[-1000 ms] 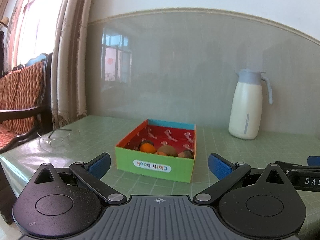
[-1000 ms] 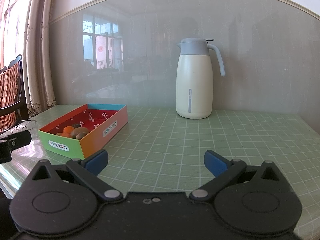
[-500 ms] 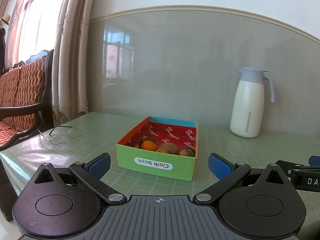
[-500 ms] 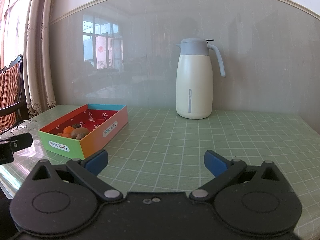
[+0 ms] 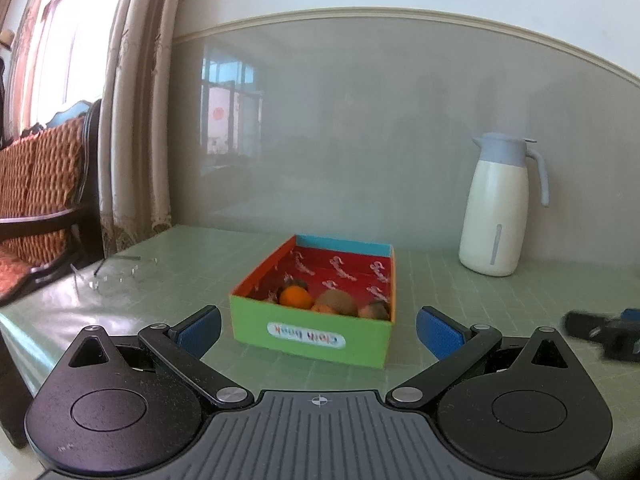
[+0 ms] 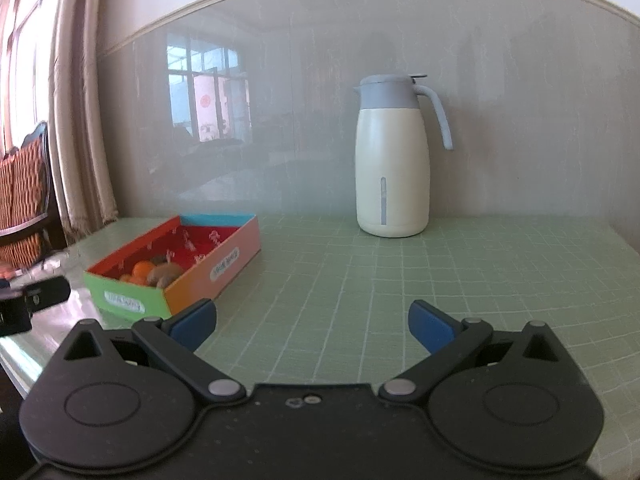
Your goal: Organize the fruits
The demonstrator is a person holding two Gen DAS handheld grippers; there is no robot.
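Observation:
A colourful cardboard box [image 5: 312, 334] with a green front and red lining sits on the green table; it also shows in the right wrist view [image 6: 224, 268]. Inside lie an orange [image 5: 295, 296], a brown kiwi [image 5: 338, 301] and other small fruits. My left gripper [image 5: 318, 326] is open and empty, held just in front of the box. My right gripper [image 6: 312, 322] is open and empty, over bare table to the right of the box.
A white thermos jug [image 6: 393, 160] with a grey-blue lid stands at the back by the wall. Eyeglasses [image 5: 114, 272] lie at the table's left edge. A wooden chair [image 5: 36, 184] and curtains are beyond the left edge.
The left gripper has risen a little and now looks slightly down into the box. The right gripper has drifted a little; both stay open.

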